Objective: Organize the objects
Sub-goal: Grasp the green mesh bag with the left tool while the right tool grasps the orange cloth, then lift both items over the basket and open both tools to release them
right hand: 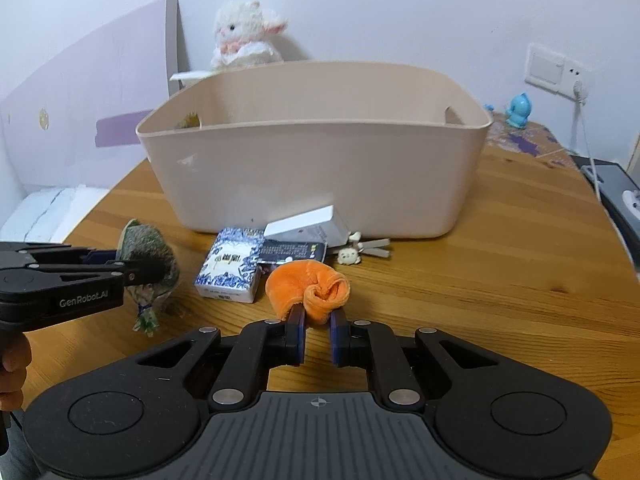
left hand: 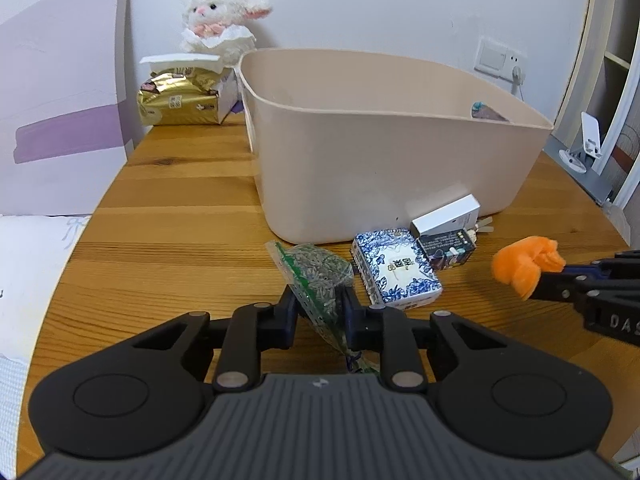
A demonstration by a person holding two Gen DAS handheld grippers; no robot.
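Observation:
A beige plastic bin [left hand: 360, 152] [right hand: 320, 168] stands in the middle of the wooden table [left hand: 180, 216]. My left gripper [left hand: 318, 304] is shut on a clear bag of green-grey bits [left hand: 316, 272] [right hand: 150, 248], just in front of the bin. My right gripper [right hand: 318, 316] is shut on an orange plush cloth [right hand: 306, 288] [left hand: 524, 266], to the right of the bag. Between them lie a blue-and-white patterned box [left hand: 394, 268] [right hand: 232, 266], a dark packet [left hand: 446, 246] [right hand: 290, 252] and a white box [left hand: 446, 214] [right hand: 304, 222] leaning on the bin. A small keychain charm [right hand: 350, 254] lies beside them.
A white plush lamb [left hand: 222, 12] [right hand: 246, 34] sits on a gold tissue pack [left hand: 180, 98] at the back left. A lilac headboard [left hand: 60, 92] and white bedding [left hand: 24, 272] border the table's left edge. A blue figurine [right hand: 520, 110] stands back right near a wall socket [right hand: 556, 70]. A person's hand [right hand: 12, 364] holds the left gripper.

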